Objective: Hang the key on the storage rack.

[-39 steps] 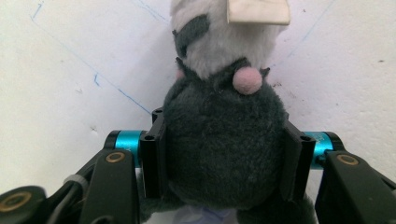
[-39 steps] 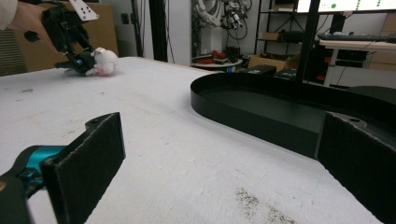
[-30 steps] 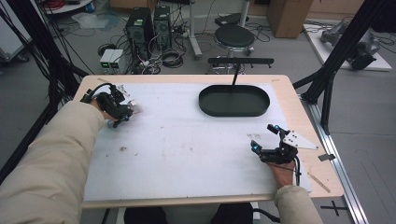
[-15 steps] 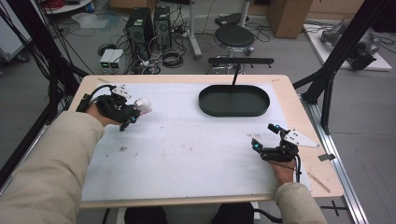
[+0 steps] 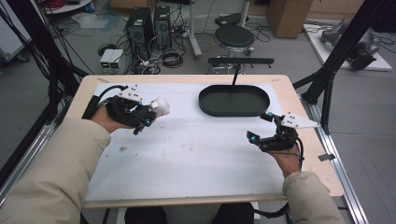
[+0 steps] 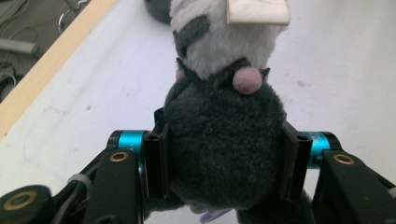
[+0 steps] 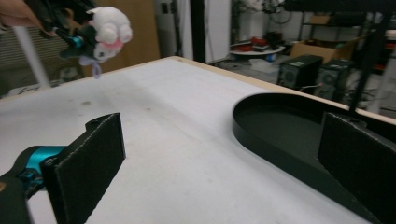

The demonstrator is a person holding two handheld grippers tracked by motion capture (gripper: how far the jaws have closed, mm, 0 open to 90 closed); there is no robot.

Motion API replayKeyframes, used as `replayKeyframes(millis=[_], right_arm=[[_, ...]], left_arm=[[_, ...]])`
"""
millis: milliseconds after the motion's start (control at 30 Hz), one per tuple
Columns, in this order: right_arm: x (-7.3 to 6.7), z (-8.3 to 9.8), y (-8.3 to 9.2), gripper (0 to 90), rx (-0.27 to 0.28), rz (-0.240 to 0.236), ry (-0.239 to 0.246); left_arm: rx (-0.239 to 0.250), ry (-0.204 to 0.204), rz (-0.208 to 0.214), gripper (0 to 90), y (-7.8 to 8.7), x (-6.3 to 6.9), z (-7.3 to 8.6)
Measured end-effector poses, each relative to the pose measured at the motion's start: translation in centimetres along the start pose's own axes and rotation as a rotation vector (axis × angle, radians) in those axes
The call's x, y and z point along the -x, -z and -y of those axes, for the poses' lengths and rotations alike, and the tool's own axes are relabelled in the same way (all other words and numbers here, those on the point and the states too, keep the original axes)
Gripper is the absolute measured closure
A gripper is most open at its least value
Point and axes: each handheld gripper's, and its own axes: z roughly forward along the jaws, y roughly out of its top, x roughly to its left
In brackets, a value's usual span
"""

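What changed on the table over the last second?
The left gripper, shut on the plush toy, carried it off the table's left edge area, up and toward the middle, nearer the black tray. The right gripper, jaws open with nothing between them, lifted slightly. The tray and the white mat stayed put.

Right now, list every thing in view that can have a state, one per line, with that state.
Left gripper: shut on the plush toy, held above the table.
Plush toy: clamped at its dark body between the jaws, white head pointing away, off the table.
Right gripper: open, nothing between its jaws.
Black oval tray: upright on the table, empty.
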Motion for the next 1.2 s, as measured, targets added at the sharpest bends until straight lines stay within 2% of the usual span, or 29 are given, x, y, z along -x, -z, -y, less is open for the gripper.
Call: replayKeyframes(millis=[33, 67, 100, 133, 167, 267, 300, 367, 400, 533, 633, 667, 867, 900, 933, 1000, 1067, 1100, 1200], right_arm=[[0.0, 0.0, 0.0, 0.6, 0.000, 0.000, 0.000], [-0.2, -1.5, -0.4, 0.6, -0.027, -0.035, 0.017], [-0.2, -1.5, -0.4, 0.6, -0.027, -0.035, 0.017], [-0.3, -2.9, -0.9, 0.7, -0.044, -0.066, 0.032], [-0.3, -2.9, -0.9, 0.7, -0.044, -0.066, 0.032], [-0.8, -5.3, -2.1, 0.7, -0.077, -0.135, 0.056], [-1.0, -5.7, -2.4, 0.7, -0.088, -0.162, 0.056], [-1.2, -6.2, -2.7, 0.7, -0.096, -0.176, 0.061], [-1.6, -6.9, -3.5, 0.6, -0.106, -0.205, 0.080], [-2.1, -7.9, -4.4, 0.7, -0.136, -0.243, 0.088], [-2.4, -9.3, -5.6, 0.7, -0.165, -0.285, 0.128], [-2.5, -9.6, -5.8, 0.7, -0.173, -0.294, 0.137], [-3.2, -11.1, -6.8, 0.7, -0.207, -0.348, 0.162], [-3.4, -11.5, -7.4, 0.7, -0.227, -0.366, 0.194], [-3.4, -11.5, -7.4, 0.7, -0.227, -0.366, 0.194], [-4.0, -11.9, -8.4, 0.7, -0.261, -0.384, 0.216], [-4.3, -12.0, -8.6, 0.7, -0.280, -0.394, 0.209], [-4.4, -12.1, -9.1, 0.7, -0.282, -0.405, 0.226], [-5.1, -12.2, -10.0, 0.7, -0.322, -0.446, 0.224]], left_arm=[[0.000, 0.000, 0.000, 48.8, 0.0, 0.0, 0.0], [0.012, -0.001, 0.006, 48.8, 0.1, 0.3, -0.2], [0.010, -0.016, 0.011, 48.8, 0.2, 0.5, -0.4], [0.013, -0.025, 0.016, 48.7, 0.3, 0.7, -0.6], [0.023, -0.027, 0.024, 48.7, 0.3, 0.9, -0.8], [0.038, -0.042, 0.050, 48.7, 0.3, 1.6, -1.5], [0.038, -0.047, 0.061, 48.7, 0.2, 1.8, -1.7], [0.035, -0.065, 0.083, 48.7, 0.0, 2.3, -2.2], [0.037, -0.071, 0.094, 48.7, -0.2, 2.6, -2.5], [0.047, -0.103, 0.129, 48.6, -0.7, 3.6, -3.8], [0.052, -0.134, 0.157, 48.6, -1.0, 4.3, -4.8], [0.045, -0.150, 0.162, 48.6, -1.0, 4.4, -5.1], [0.043, -0.172, 0.192, 48.5, -1.7, 4.9, -6.1], [0.044, -0.176, 0.192, 48.4, -1.8, 5.1, -6.2], [0.038, -0.181, 0.197, 48.4, -1.9, 5.2, -6.4], [0.041, -0.184, 0.203, 48.3, -2.3, 5.4, -6.7], [0.038, -0.188, 0.210, 48.3, -2.6, 5.6, -6.9], [0.040, -0.192, 0.213, 48.3, -2.8, 5.7, -7.0], [0.026, -0.208, 0.227, 48.2, -3.2, 6.0, -7.2]])
